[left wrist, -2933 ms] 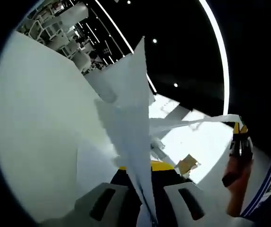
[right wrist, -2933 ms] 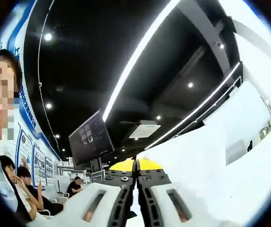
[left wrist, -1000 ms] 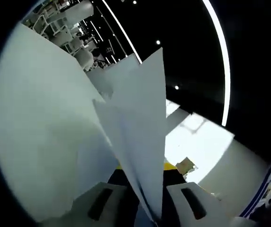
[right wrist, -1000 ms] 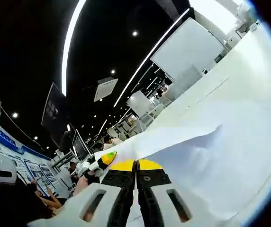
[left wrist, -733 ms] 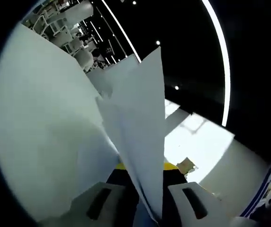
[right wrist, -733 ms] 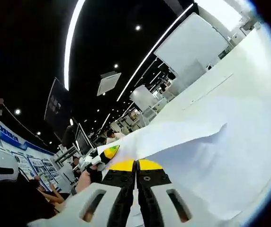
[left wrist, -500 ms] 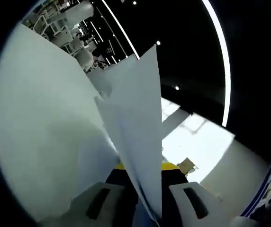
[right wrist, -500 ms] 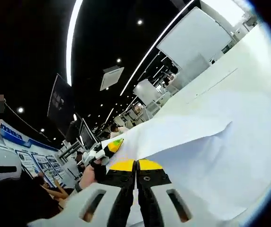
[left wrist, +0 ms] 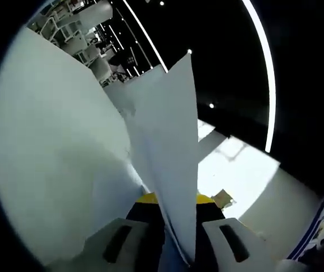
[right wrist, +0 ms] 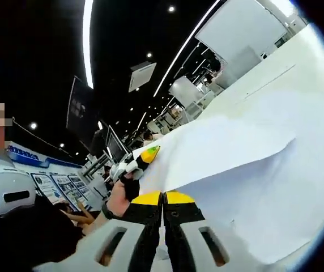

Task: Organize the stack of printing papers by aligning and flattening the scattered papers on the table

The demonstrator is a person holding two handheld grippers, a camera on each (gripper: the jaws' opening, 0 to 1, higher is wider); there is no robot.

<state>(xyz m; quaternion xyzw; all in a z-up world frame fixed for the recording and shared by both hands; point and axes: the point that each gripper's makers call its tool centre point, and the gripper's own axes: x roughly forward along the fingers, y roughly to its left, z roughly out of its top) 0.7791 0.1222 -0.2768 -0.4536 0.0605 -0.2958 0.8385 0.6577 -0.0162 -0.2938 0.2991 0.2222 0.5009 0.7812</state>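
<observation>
A stack of white printing papers [left wrist: 170, 141] stands on edge between the jaws of my left gripper [left wrist: 173, 252], which is shut on it; the sheets fan upward. In the right gripper view the same papers [right wrist: 235, 170] spread out to the right as wide, slightly bowed sheets, and my right gripper [right wrist: 163, 226] is shut on their near edge. My left gripper [right wrist: 145, 156], yellow-tipped and held by a gloved hand [right wrist: 119, 198], grips the papers' far end there. The lower edge of the stack is hidden behind the jaws.
The white table [left wrist: 43, 147] spreads to the left under the papers and shows as a pale surface [right wrist: 264, 79] beyond them. A seated person [right wrist: 15, 204] is close on the left. Screens, shelving and ceiling light strips fill the dark room behind.
In the left gripper view the fanned sheets have drawn closer together. In the right gripper view, which has tilted, the left gripper and its hand show larger and nearer. Both grips are unchanged.
</observation>
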